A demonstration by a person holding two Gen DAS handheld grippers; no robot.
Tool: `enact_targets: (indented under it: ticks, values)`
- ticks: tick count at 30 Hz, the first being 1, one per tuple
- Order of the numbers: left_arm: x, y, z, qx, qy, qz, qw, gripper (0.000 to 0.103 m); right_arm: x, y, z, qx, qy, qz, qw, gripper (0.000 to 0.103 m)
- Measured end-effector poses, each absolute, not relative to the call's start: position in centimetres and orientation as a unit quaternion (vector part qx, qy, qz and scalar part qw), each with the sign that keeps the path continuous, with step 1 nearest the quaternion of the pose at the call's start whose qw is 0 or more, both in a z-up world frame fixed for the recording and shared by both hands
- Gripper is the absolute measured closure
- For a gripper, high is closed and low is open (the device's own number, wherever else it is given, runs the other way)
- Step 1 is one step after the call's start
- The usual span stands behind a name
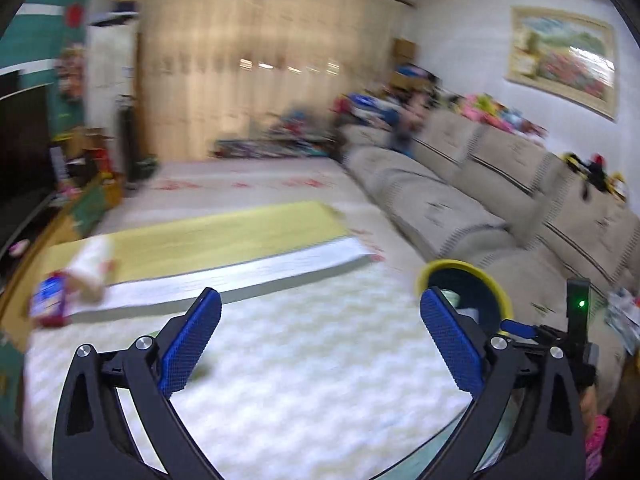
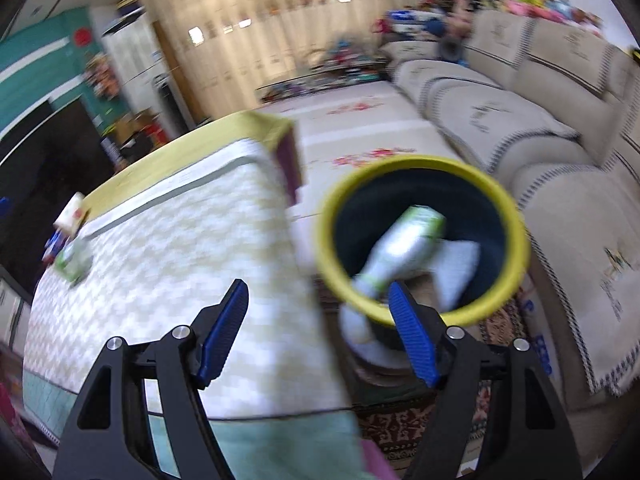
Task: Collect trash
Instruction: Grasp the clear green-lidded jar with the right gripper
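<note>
A dark bin with a yellow rim (image 2: 524, 240) stands on the floor beside the table. A white and green bottle (image 2: 404, 248) is blurred over its mouth, apart from my fingers, with white paper (image 2: 456, 268) beside it. My right gripper (image 2: 320, 316) is open and empty above the table edge next to the bin. My left gripper (image 1: 320, 320) is open and empty over the table; the bin (image 1: 492, 284) shows behind its right finger. A small green packet (image 2: 74, 262), a white carton (image 2: 72, 212) and a blue-red packet (image 1: 48, 304) lie at the table's far end.
The table (image 2: 180, 280) has a white-green zigzag cloth and a yellow mat (image 1: 208, 240). A long beige sofa (image 1: 500, 184) runs along the right. A patterned rug (image 2: 404, 428) lies under the bin. A dark TV unit (image 1: 20, 152) stands at the left.
</note>
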State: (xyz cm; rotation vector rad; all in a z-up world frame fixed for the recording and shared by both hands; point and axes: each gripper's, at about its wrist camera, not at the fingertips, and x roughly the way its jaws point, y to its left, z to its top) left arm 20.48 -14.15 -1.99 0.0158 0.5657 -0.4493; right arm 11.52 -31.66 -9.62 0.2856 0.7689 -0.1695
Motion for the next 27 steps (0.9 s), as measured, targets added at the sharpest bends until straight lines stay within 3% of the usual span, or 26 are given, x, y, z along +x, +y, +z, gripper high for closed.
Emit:
enact_targets:
  ticks: [8, 12, 17, 27]
  values:
    - [16.7, 1.1, -2.9, -0.042, 0.268, -0.067, 0.96, 0.005, 17.5, -19.2, -8.0, 0.071, 0.384, 0.035, 0.92, 0.033]
    - [15.7, 6.0, -3.8, -0.064, 0.269, -0.039, 0.96, 0.005, 20.0, -13.0, -7.0, 0.051, 0.378, 0.086, 0.92, 0.026]
    - [15.6, 7.6, -4.8, -0.074, 0.278, -0.043, 0.957, 0.005, 23.2, -6.7, -6.7, 0.024, 0.372, 0.111, 0.921, 0.019]
    - [16.9, 7.5, -6.4, -0.071, 0.29, -0.061, 0.953, 0.005, 29.1, -1.3, -9.1, -0.004, 0.411, 0.094, 0.907, 0.015]
